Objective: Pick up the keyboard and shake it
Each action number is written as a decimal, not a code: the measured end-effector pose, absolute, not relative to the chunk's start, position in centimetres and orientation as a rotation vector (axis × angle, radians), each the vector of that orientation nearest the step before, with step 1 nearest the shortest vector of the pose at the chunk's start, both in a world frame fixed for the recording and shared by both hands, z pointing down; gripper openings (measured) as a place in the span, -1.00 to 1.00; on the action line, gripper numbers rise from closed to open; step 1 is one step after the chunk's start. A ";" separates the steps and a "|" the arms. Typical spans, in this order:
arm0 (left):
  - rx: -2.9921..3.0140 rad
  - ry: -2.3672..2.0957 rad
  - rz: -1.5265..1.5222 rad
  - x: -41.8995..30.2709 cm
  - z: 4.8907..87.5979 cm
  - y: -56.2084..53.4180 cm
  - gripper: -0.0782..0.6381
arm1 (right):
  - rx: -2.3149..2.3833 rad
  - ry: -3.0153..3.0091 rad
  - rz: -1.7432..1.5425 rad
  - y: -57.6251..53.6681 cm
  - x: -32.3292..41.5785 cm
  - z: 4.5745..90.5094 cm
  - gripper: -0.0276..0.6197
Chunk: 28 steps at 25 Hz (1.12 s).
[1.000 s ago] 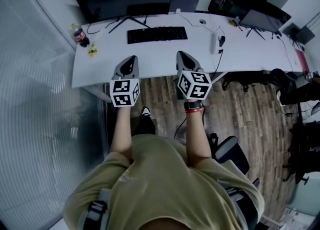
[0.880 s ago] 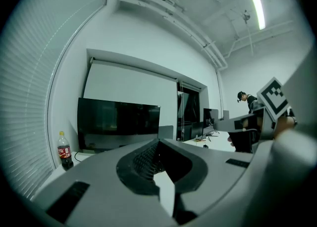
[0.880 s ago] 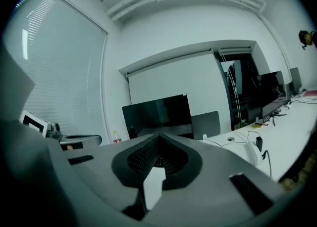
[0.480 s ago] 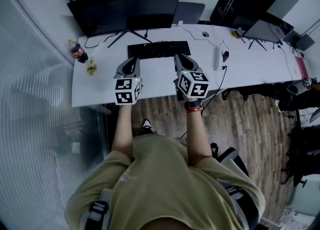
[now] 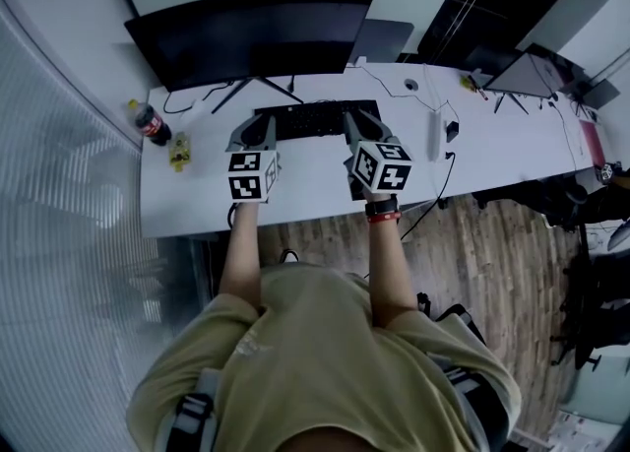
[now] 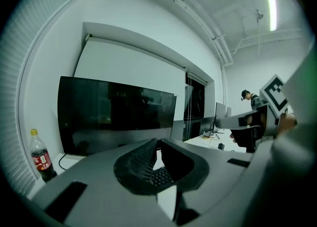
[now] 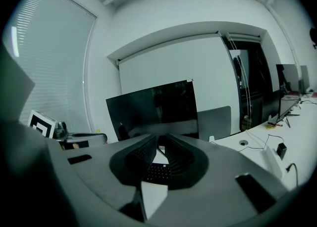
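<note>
Cola bottle (image 5: 150,125) stands at the far left of the white desk (image 5: 305,196), with a small yellow item (image 5: 179,152) just beside it. A wide dark monitor (image 5: 246,36) sits behind centre.

Left gripper (image 5: 259,121) is at the keyboard's left end. Its jaws are opening, with a narrow gap and nothing between them. Keys show beyond the gap.

Keyboard (image 5: 317,117) lies flat on the desk before the monitor stand, between the 2 grippers.

Right gripper (image 5: 352,119) is at the keyboard's right end. Its jaws are likewise opening and slightly apart, with nothing held. Contact with the keyboard cannot be told.

Power strip (image 5: 435,134) lies near, to the right. A 2nd monitor (image 5: 532,74) stands far right.
</note>
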<state>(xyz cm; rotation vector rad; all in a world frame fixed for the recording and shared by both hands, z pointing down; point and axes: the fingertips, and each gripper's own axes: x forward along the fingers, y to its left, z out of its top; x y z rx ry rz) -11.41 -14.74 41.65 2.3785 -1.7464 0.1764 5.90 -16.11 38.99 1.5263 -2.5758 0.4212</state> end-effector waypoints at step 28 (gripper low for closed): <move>2.210 -1.506 0.381 -13.9 54.9 -26.0 -0.30 | 1.441 -2.378 0.637 -28.6 8.0 50.7 -0.37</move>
